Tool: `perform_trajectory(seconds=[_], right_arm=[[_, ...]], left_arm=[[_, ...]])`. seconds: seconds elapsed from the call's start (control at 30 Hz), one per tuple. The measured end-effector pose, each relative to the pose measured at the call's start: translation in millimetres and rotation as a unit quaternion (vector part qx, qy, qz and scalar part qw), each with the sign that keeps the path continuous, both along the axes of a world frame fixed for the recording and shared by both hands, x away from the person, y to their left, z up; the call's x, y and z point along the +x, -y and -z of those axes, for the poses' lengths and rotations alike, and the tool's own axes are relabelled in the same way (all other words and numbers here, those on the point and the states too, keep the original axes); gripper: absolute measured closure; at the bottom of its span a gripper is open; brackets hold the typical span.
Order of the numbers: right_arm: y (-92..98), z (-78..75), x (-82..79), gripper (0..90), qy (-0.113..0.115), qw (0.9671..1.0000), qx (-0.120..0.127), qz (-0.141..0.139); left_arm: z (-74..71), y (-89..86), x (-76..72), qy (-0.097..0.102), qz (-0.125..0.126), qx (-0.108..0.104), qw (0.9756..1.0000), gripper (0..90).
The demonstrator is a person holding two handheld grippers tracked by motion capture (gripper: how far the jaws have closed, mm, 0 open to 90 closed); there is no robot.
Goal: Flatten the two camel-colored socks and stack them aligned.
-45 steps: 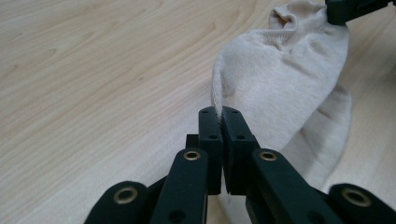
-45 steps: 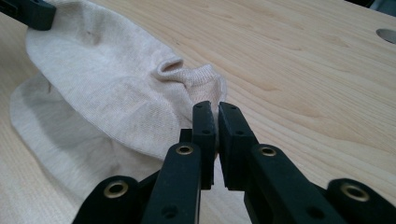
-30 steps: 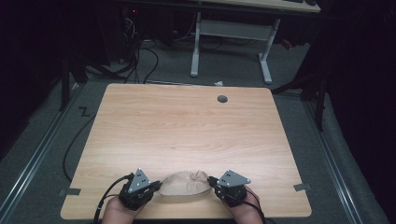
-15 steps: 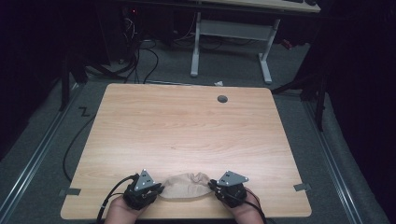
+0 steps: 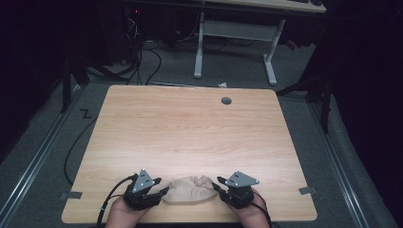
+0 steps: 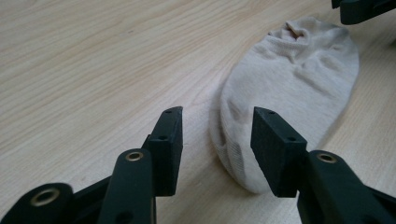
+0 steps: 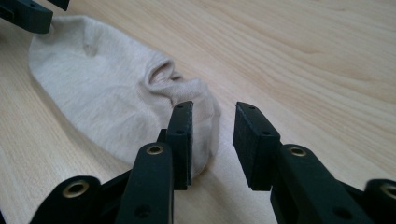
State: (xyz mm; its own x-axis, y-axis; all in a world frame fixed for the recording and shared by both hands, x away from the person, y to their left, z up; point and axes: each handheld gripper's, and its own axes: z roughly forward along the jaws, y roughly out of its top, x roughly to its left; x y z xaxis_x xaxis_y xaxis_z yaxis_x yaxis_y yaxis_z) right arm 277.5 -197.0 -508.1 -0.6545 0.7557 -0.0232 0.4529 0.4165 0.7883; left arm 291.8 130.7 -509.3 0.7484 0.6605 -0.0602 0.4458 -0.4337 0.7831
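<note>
A beige low-cut sock lies flat near the table's front edge, between my two grippers. My left gripper stands open at the sock's left end; in the left gripper view the sock has its rounded end just inside the open jaws of the left gripper. My right gripper is open at the sock's right end; in the right gripper view the sock shows its cuff opening, with its edge reaching between the jaws of the right gripper. Neither gripper holds anything.
The wooden table has a round cable hole at its far edge. Beyond it stand a white desk frame and cables on the floor. Tape marks sit at the front corners.
Both grippers have drawn back slightly toward the front edge and apart, and the sock now lies more stretched out and flatter between them.
</note>
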Motion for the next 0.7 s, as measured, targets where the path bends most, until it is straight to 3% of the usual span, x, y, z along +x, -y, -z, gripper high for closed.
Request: perform_trajectory(seconds=[0.23, 0.43, 0.5, 0.6, 0.7], right_arm=[[5.0, -3.3, 10.4, 65.4, 0.023, 0.9995, 0.005, 0.022], [17.0, -5.9, 27.5, 65.5, 0.046, 0.9970, 0.003, 0.061], [23.0, -7.0, 35.3, 65.8, 0.051, 0.9958, -0.001, 0.077], [33.4, -8.5, 46.6, 66.0, 0.051, 0.9938, 0.002, 0.099], [46.7, -8.8, 59.0, 65.3, 0.054, 0.9901, 0.006, 0.129]], left_arm=[[-4.1, -13.1, 14.3, 0.025, -0.023, -0.006, 0.9994, 50.8], [-3.1, -39.3, 33.8, 0.032, -0.063, -0.008, 0.9975, 49.1], [-3.1, -47.8, 40.2, 0.034, -0.077, -0.012, 0.9964, 48.5], [-3.3, -61.7, 51.3, 0.049, -0.108, -0.001, 0.9929, 48.0], [-1.6, -76.2, 64.2, 0.051, -0.136, 0.008, 0.9894, 47.6]])
